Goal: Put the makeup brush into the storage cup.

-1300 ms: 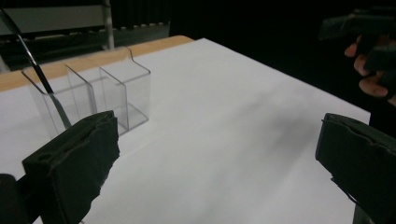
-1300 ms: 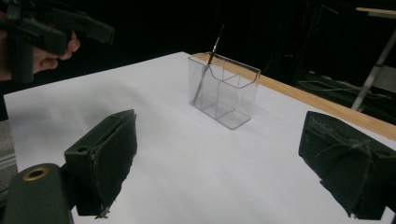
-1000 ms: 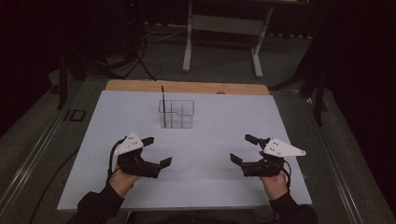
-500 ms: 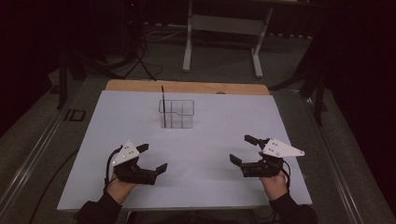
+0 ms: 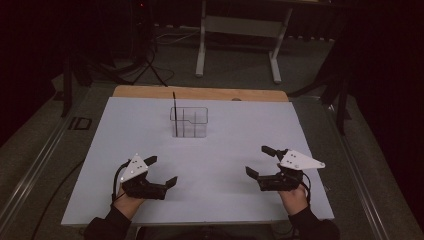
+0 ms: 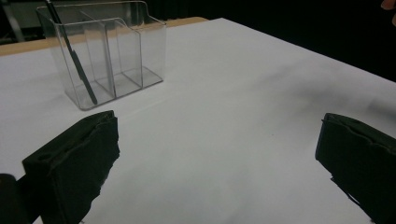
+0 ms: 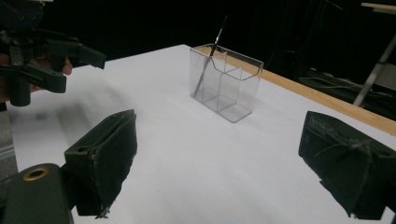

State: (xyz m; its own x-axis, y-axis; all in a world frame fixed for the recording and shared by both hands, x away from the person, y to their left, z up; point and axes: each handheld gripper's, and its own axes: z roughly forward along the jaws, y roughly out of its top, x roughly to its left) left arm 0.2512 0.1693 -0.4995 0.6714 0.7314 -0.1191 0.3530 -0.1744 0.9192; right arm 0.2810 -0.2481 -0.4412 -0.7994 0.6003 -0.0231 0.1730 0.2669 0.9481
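Note:
A clear plastic organiser [image 5: 189, 121] with several compartments stands on the white table top [image 5: 235, 135], toward the far middle. A thin black pen [image 5: 174, 107] leans upright in its left compartment. My left gripper [image 5: 162, 170] is open near the front left, with nothing between its jaws. My right gripper [image 5: 257, 160] is open near the front right, also with nothing in it. In the left gripper view the organiser [image 6: 116, 51] and pen [image 6: 74, 60] lie ahead to the left. The right gripper view shows the organiser [image 7: 229, 84] ahead and the left gripper [image 7: 79, 70] off to its left.
A wooden strip [image 5: 200, 93] runs along the table's far edge. Beyond it a metal stand [image 5: 237, 30] and cables lie on the dark floor. Rails run along both sides of the table.
My left gripper has drawn back toward the table's near edge. The right gripper has stayed in place.

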